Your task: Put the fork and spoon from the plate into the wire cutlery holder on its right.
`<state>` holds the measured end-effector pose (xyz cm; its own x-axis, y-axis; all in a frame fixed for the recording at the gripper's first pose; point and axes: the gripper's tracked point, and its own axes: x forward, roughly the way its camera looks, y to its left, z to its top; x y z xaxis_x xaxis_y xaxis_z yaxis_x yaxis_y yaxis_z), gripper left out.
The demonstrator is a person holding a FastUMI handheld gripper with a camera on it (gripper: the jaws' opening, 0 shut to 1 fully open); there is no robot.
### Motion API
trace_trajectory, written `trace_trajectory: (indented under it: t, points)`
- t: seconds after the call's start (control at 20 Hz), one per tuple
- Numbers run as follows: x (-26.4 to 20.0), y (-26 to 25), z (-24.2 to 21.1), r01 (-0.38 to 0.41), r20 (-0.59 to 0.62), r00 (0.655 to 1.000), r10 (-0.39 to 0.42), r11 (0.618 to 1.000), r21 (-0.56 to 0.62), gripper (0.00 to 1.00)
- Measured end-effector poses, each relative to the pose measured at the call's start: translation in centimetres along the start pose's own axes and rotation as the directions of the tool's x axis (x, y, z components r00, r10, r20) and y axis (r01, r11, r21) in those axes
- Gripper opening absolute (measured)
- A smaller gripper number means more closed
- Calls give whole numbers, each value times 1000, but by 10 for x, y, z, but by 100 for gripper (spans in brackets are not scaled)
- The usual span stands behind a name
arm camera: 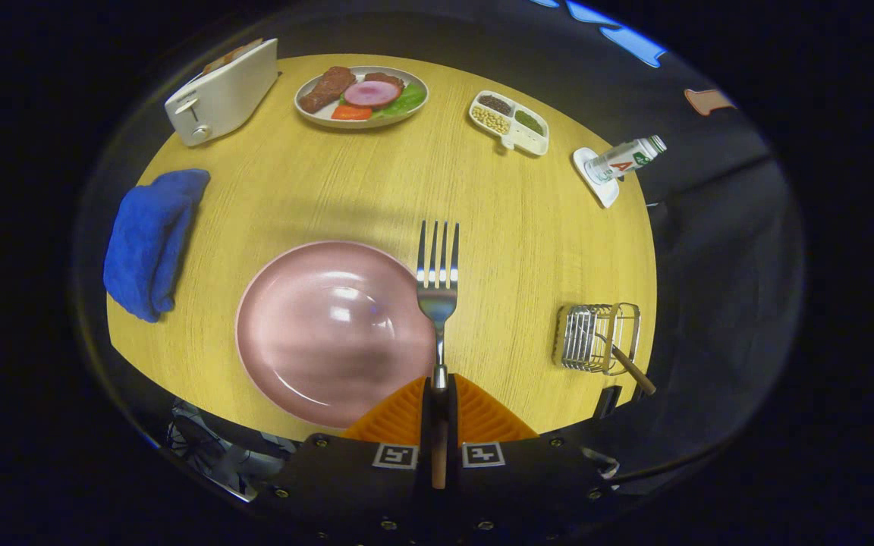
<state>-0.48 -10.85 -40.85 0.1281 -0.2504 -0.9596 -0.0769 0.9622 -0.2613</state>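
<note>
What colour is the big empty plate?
Pink, glossy, seen in the gripper view: the plate lies beneath the fork the hand-held gripper holds.

The gripper (438, 394) fingers, pressed together on the fork (438, 292), hid part of its handle and the near rim of the pink plate (315, 334). In the wire cutlery holder (596, 337), a utensil's head was masked; only a handle (633, 369) showed.
</note>
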Motion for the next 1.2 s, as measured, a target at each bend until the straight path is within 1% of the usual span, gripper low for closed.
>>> trace_trajectory:
  t: [0.3,0.7,0.9,1.2]
  points:
    - [-3,-58,-7,61,-47,997,-57,993,97,7]
    - [9,-127,-32,113,-129,988,-84,963,244,7]
    - [17,-156,-53,145,-186,978,-94,948,282,7]
    - [31,-179,-71,153,-244,967,-76,937,315,7]
